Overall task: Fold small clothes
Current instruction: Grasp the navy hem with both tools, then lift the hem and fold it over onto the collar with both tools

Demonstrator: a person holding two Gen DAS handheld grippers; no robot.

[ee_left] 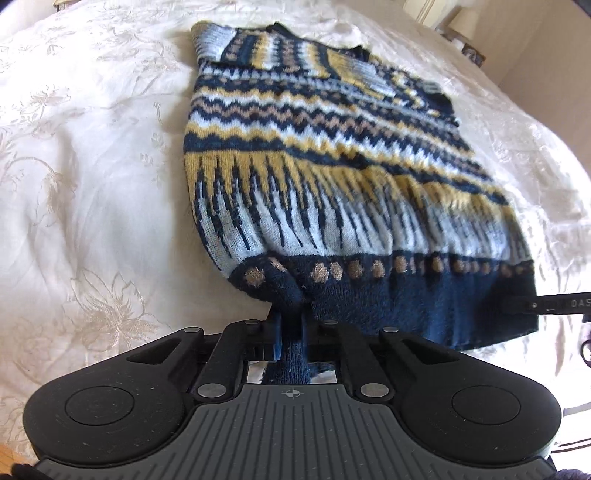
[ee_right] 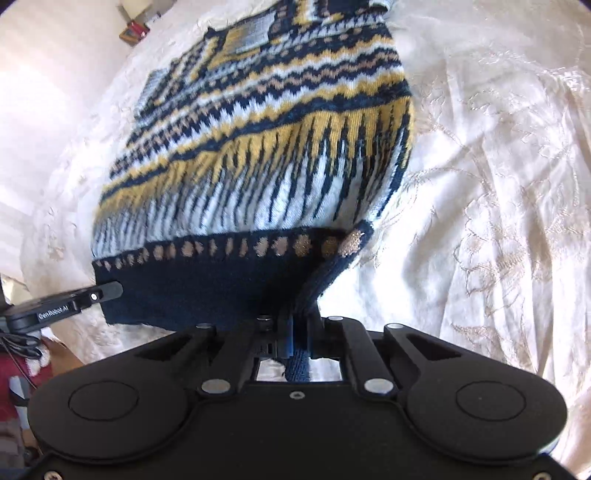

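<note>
Lying spread on one white floral-embroidered bedspread (ee_left: 92, 184) is one knitted sweater in navy, yellow, pale blue and tan zigzag bands (ee_left: 314, 147), its plain navy hem band nearest both cameras. Two grippers are engaged on that hem, one at each bottom corner.

Left gripper (ee_left: 290, 326): jaws drawn narrow, pinching a bunched fold of navy hem fabric at the garment's left corner; the knit passes between the fingers and shows in the gap behind them. Right gripper (ee_right: 295, 328): jaws likewise narrow, clamped on the hem at the right corner, where the tan-dotted border curls upward.

Each gripper appears once in the other's view, as a black finger touching the hem's far edge.

The sweater's upper part lies flat on the bedspread, one sleeve folded across the chest. One lamp with a pale shade (ee_left: 463, 22) stands beyond the bed.
</note>
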